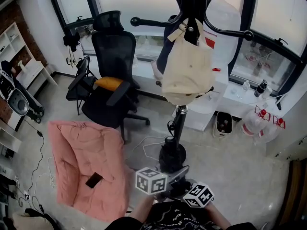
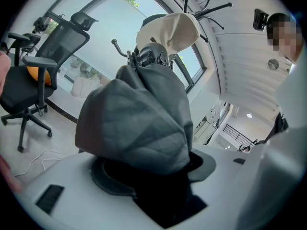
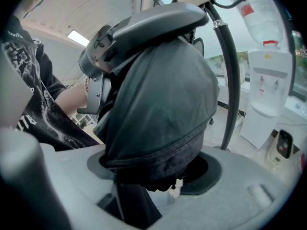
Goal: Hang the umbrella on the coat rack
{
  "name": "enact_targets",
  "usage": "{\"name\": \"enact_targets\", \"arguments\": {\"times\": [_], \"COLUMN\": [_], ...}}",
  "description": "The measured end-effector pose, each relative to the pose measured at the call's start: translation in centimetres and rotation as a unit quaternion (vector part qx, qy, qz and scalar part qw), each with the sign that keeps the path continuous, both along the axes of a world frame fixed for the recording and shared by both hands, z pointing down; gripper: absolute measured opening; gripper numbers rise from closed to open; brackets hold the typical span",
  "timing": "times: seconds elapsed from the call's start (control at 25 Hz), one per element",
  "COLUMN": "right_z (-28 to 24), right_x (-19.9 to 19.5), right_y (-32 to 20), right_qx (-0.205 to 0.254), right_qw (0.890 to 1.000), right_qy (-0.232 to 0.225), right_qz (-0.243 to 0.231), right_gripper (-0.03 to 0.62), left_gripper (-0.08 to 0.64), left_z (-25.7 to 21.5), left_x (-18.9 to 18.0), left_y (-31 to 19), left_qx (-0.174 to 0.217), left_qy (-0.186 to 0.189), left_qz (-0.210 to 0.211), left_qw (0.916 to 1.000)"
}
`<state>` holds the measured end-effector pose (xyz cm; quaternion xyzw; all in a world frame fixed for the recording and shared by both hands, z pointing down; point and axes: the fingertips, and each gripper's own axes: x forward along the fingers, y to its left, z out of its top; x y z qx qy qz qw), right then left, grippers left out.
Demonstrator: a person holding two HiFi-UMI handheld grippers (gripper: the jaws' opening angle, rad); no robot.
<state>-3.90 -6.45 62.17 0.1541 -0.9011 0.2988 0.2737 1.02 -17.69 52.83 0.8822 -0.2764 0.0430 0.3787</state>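
The folded dark grey umbrella (image 1: 176, 177) is low in the head view, close to my body, held between both grippers. My left gripper (image 1: 167, 186) is shut on it; in the left gripper view its grey fabric (image 2: 139, 119) bulges out of the jaws (image 2: 153, 171). My right gripper (image 1: 186, 189) is shut on it too, the seamed fabric (image 3: 163, 99) filling its jaws (image 3: 153, 176). The black coat rack (image 1: 178, 123) stands just ahead with a cream tote bag (image 1: 188, 68) hung on it. Its curved hooks (image 1: 136, 21) spread above.
A black office chair (image 1: 112, 66) stands left of the rack. A pink cushion (image 1: 86, 162) with a dark phone (image 1: 94, 179) lies on the floor at left. A white water dispenser (image 3: 266, 90) and water jugs (image 1: 256, 121) stand to the right. Cables trail near the rack's base (image 1: 171, 155).
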Motion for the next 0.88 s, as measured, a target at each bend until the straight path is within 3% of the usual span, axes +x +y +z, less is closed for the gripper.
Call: {"name": "enact_targets", "arguments": {"times": [0.88], "right_z": [-0.1], "right_x": [-0.4], "right_y": [-0.2], "right_qx": [-0.007], "right_qw": [1.000], "right_qy": [-0.009], "right_qz": [-0.011], "right_gripper": [0.327], "left_gripper": [0.278], "left_z": [0.6], "left_x": [-0.8], "left_y": [-0.8], "left_qx": [-0.024], "left_qy": [-0.001], "left_qz": [-0.015], "left_qw": [0.9996]}}
